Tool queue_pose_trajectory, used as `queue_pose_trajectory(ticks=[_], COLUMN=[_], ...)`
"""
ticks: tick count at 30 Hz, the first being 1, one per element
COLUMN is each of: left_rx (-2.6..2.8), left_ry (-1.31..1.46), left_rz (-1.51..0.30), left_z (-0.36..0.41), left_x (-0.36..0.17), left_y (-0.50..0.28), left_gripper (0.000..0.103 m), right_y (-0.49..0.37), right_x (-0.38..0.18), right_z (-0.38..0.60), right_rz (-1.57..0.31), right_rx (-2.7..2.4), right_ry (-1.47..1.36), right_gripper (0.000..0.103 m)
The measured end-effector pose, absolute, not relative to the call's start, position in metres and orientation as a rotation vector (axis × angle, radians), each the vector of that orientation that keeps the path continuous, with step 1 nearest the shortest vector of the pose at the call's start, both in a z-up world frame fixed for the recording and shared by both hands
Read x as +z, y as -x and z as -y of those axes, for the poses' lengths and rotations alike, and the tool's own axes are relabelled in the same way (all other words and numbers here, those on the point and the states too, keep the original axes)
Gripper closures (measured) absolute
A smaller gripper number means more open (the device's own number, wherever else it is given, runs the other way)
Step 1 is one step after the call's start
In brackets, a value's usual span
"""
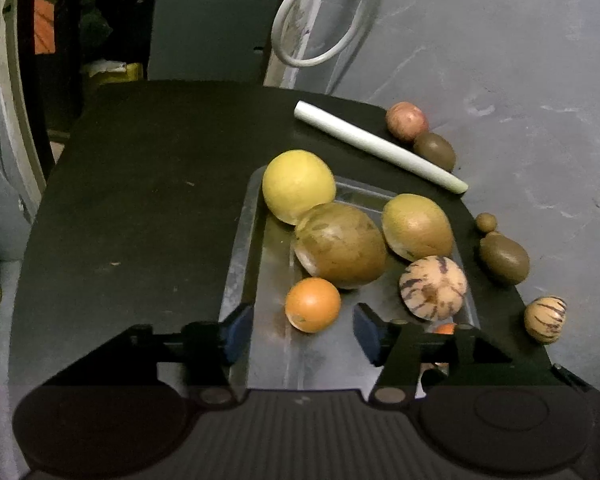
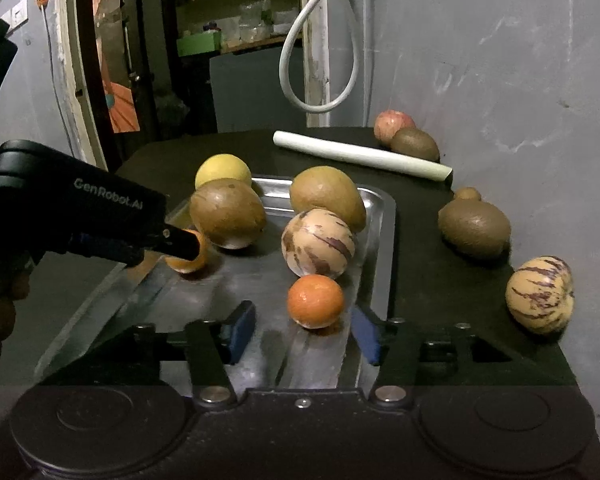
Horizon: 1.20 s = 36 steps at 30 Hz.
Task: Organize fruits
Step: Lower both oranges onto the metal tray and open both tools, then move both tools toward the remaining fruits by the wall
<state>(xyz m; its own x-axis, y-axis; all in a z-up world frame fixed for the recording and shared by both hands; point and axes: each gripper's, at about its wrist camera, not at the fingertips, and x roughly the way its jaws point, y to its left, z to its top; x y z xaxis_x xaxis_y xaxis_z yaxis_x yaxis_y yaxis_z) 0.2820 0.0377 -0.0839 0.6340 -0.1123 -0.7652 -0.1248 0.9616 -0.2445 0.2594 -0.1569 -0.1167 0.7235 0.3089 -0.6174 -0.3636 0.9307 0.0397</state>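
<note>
Lying on tray [image 1: 244, 240], brown oval fruit [image 1: 340, 250] long axis crosswise, both jaws released.

Fruit crowds a dark table [image 2: 440, 280] holding one metal tray [image 2: 384, 216]. Two oranges, one [image 2: 315, 301] at the tray's near edge and another [image 2: 188, 258] at its left edge, share it with two brown-green fruits [image 2: 228, 213] [image 2: 327, 196], one yellow fruit [image 2: 223, 170] at the far left corner and one striped melon [image 2: 318, 248]. Off the tray lie a second striped melon [image 2: 540, 295], two kiwis [image 2: 474, 224] [image 2: 415, 144], one small brown fruit [image 2: 467, 193], one apple [image 2: 392, 124] and one white tube [image 2: 360, 155].
</note>
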Motion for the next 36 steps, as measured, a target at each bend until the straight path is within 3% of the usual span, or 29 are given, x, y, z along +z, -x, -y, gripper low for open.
queue_pose_trajectory(ticks=[4,10,15,36], left_rx=[0.0,0.016,0.026,-0.079], left_ry=[0.257,0.239,0.233,0.23], left_rz=[-0.852,-0.83,-0.854,-1.04], left_z=[-0.038,-0.045,-0.057,-0.046], left_x=[-0.073,-0.059,-0.053,-0.068], left_y=[-0.268,-0.235,-0.204,-0.122], left_gripper=[0.018,0.002,0.001,0.001], right_y=[-0.241,-0.207,-0.178,-0.119], right_x=[-0.108,-0.095,-0.084,-0.08], right_z=[0.159,0.161,0.162,0.195], right_rz=[-0.633,-0.602,-0.59,-0.796], right_rx=[0.352,0.32,0.308,0.146], right_ry=[0.072,0.046,0.023,0.069], right_gripper=[0.03,0.012,0.002,0.001])
